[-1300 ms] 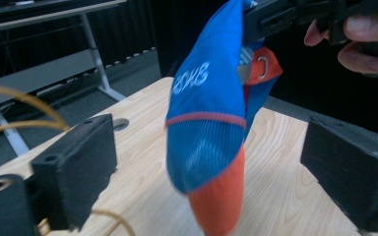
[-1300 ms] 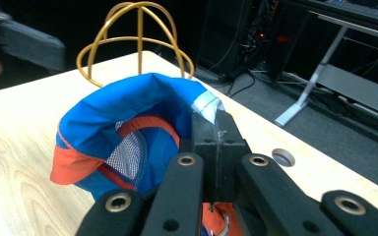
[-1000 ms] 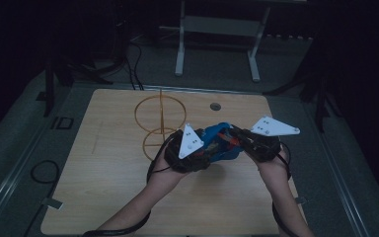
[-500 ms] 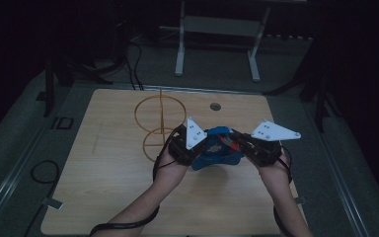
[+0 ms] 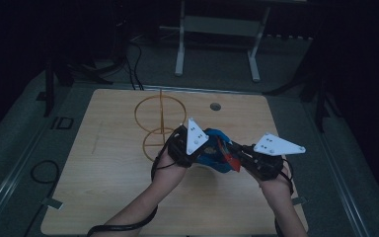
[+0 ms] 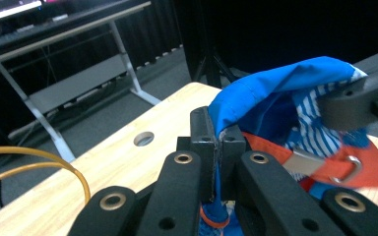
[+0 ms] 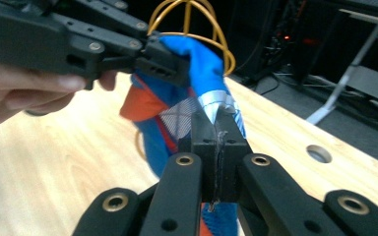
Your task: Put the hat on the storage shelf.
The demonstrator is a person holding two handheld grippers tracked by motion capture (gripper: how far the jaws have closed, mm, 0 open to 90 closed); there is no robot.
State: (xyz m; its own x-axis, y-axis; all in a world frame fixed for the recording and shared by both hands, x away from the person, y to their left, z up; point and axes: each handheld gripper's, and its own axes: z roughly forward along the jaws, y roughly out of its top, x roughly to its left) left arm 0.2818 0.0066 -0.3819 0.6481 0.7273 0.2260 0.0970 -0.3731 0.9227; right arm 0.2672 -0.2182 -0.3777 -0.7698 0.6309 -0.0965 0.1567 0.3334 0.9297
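The blue cloth bag [image 5: 216,154] is hanging above the middle of the worktop [image 5: 103,187], stretched between both grippers. The left gripper [image 6: 217,147] is pinching a blue fold between its closed fingers [image 6: 203,142], having just been closing on it. The right gripper [image 7: 217,137] is clamping a striped edge of the bag tight, close by the left one. An orange wire stand [image 5: 159,126] is standing just beyond the left gripper, towards the far edge, with a round hole [image 5: 215,106] near that edge
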